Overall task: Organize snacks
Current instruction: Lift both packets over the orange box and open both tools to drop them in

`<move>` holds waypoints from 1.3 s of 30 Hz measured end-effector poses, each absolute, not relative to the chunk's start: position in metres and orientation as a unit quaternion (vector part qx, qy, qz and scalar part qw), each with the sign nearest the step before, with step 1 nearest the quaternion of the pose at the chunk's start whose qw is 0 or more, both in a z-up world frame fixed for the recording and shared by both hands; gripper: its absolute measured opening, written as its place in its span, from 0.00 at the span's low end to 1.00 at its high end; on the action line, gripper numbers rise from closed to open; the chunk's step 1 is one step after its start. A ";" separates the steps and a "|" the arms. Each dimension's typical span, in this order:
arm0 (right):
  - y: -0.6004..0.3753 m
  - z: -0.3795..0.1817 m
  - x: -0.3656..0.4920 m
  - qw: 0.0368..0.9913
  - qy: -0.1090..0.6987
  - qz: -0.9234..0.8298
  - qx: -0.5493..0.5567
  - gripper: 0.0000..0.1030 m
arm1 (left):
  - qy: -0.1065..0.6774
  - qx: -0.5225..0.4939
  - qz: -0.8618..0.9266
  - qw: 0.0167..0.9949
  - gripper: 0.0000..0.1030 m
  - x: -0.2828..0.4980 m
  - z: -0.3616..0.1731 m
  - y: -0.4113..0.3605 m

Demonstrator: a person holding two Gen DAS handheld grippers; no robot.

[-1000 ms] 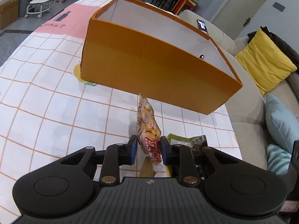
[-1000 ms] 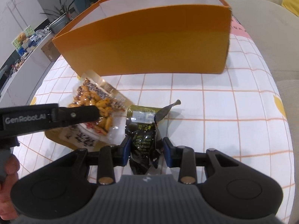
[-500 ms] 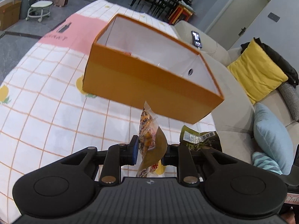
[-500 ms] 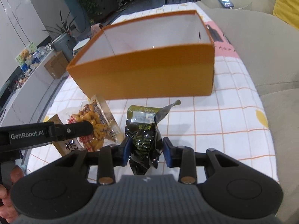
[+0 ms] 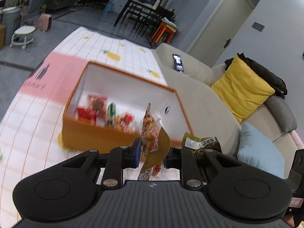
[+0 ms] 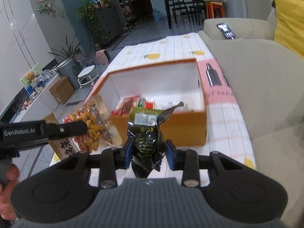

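**Two packets held above the table**

Left gripper (image 5: 152, 153): jaws clamp peanut snack packet (image 5: 152, 133). Right gripper (image 6: 149, 152): jaws clamp dark green packet (image 6: 148, 138). Orange box (image 6: 182, 131) at twelve o'clock, holding blurred snacks (image 5: 100, 112), on checked table (image 6: 226, 121).

Left claw (image 5: 151, 154) clamping peanut packet (image 5: 152, 133), box (image 5: 98, 139) apparently below

On the table (image 6: 224, 114) the open box (image 6: 165, 125) holds a heap of snack packets (image 5: 102, 114), a peanut packet (image 5: 152, 136) and a foil pouch (image 6: 148, 142) hang near it, the sofa (image 6: 256, 87) right.
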State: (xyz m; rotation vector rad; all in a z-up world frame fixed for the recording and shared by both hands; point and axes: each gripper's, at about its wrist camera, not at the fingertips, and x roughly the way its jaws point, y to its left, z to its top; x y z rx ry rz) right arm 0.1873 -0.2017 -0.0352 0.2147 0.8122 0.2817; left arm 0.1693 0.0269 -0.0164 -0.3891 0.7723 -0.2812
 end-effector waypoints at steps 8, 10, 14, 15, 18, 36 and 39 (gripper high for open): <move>-0.202 -0.013 0.251 0.904 0.396 0.149 0.061 0.33 | 0.369 -0.151 -0.154 0.904 0.23 0.231 0.008 0.011; -0.201 -0.014 0.269 0.903 0.400 0.148 0.045 0.33 | 0.372 -0.150 -0.159 0.902 0.23 0.248 0.009 0.007; -0.203 -0.024 0.310 0.892 0.427 0.148 0.028 0.33 | 0.388 -0.137 -0.163 0.897 0.23 0.280 0.000 -0.003; -0.204 -0.028 0.321 0.888 0.435 0.150 0.025 0.33 | 0.395 -0.132 -0.162 0.895 0.23 0.289 -0.006 -0.006; -0.201 -0.042 0.347 0.878 0.455 0.150 0.011 0.33 | 0.417 -0.134 -0.161 0.885 0.23 0.312 -0.025 -0.011; -0.174 -0.111 0.429 0.844 0.505 0.150 -0.100 0.33 | 0.495 -0.139 -0.147 0.845 0.23 0.384 -0.110 -0.016; -0.169 -0.116 0.432 0.843 0.502 0.147 -0.123 0.33 | 0.496 -0.141 -0.148 0.844 0.23 0.388 -0.114 -0.016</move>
